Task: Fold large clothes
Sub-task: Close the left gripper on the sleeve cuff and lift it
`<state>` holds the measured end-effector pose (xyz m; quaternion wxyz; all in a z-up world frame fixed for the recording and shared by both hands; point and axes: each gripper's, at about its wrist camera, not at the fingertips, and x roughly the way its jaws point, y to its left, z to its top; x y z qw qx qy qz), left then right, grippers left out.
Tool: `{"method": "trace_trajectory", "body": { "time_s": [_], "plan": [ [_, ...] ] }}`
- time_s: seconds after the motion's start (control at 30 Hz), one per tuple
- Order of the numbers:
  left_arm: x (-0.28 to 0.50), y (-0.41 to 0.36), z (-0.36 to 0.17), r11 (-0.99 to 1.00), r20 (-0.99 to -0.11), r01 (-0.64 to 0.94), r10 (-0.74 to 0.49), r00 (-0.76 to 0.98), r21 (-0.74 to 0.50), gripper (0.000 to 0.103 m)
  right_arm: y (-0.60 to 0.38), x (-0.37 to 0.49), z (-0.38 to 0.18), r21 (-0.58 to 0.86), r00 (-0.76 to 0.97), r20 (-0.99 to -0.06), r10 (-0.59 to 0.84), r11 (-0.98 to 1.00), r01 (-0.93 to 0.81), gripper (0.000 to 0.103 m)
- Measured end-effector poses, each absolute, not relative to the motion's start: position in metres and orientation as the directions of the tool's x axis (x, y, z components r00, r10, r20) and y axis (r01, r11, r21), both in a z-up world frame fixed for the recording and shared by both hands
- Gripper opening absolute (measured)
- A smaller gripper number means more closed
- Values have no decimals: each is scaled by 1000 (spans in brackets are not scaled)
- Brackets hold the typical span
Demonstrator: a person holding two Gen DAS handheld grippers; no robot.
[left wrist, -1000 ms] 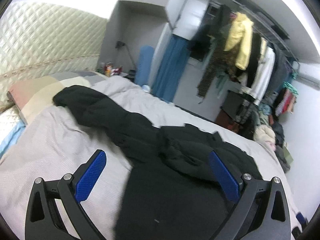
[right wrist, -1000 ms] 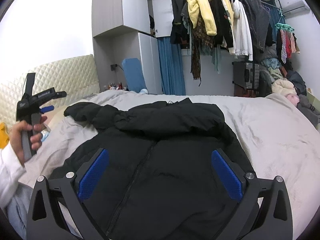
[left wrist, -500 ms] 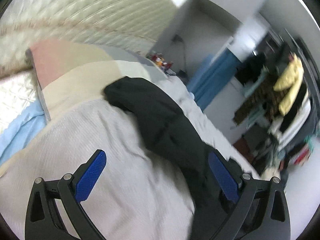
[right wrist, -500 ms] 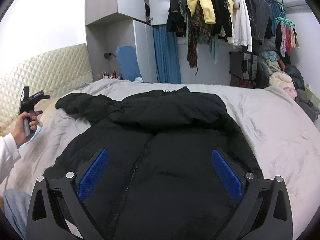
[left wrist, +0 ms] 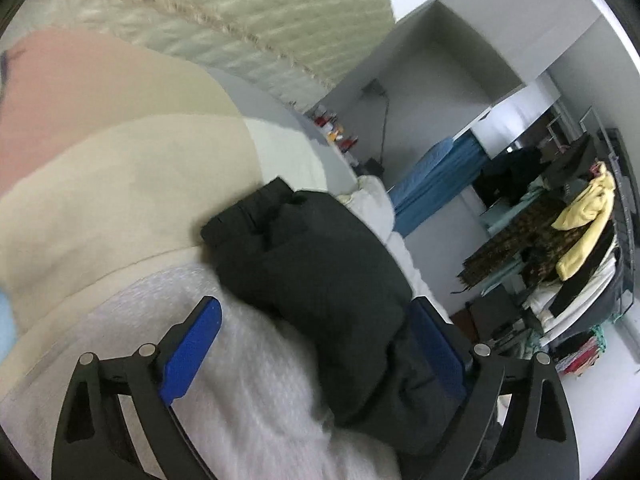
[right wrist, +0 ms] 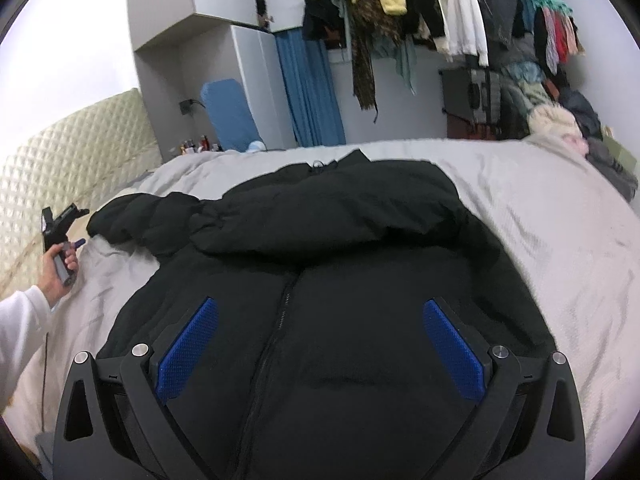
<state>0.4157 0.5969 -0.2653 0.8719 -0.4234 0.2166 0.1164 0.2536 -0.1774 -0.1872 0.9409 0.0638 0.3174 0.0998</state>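
Nearest, we list our right gripper (right wrist: 320, 344), jaws spread wide and empty, above the zipped front of the black padded jacket (right wrist: 340, 280) lying flat on the grey bedspread (right wrist: 540, 208). Our left gripper (left wrist: 320, 344), jaws wide but closing, straddles the jacket's sleeve (left wrist: 312, 264). Beyond: pillows (left wrist: 120, 184), quilted headboard (right wrist: 72, 152), hanging clothes (right wrist: 440, 8).

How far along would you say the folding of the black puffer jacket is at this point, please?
Done: the black puffer jacket lies spread out, zip up, on the bed. In hand: the left gripper is at its outstretched sleeve, jaws closing around it, not yet pinching. The right gripper hovers open over the body. Left: every fold.
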Motion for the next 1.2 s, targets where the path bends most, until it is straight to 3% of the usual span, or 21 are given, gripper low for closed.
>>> {"method": "trace_trajectory", "body": {
  "time_s": [0.27, 0.33, 0.37, 0.43, 0.53, 0.63, 0.77, 1.2],
  "plan": [
    [463, 604, -278, 590, -534, -468, 72, 842, -658, 90, -168, 265, -192, 173, 762, -608, 223, 974, -147, 103],
    [474, 602, -274, 598, -570, -500, 87, 817, -626, 67, -168, 265, -191, 175, 762, -608, 222, 974, -144, 103],
    [478, 601, -272, 602, -577, -505, 88, 812, -619, 62, -168, 264, -190, 172, 765, -606, 220, 975, -143, 103],
    [480, 594, -265, 621, -585, -512, 103, 804, -594, 35, -169, 263, -187, 165, 770, -600, 215, 976, -143, 103],
    [468, 589, -246, 602, -564, -532, 158, 810, -596, 13, -174, 259, -181, 164, 782, -586, 211, 976, -141, 103],
    [434, 593, -220, 526, -516, -568, 260, 816, -633, 6, -180, 253, -176, 163, 794, -571, 209, 977, -140, 103],
    [401, 585, -180, 554, -511, -594, 319, 798, -583, 4, -189, 242, -170, 150, 805, -555, 209, 977, -150, 103],
    [334, 480, -59, 730, -443, -540, 355, 823, -419, 3, -232, 201, -150, 153, 856, -466, 223, 974, -170, 103]
  ]
}}
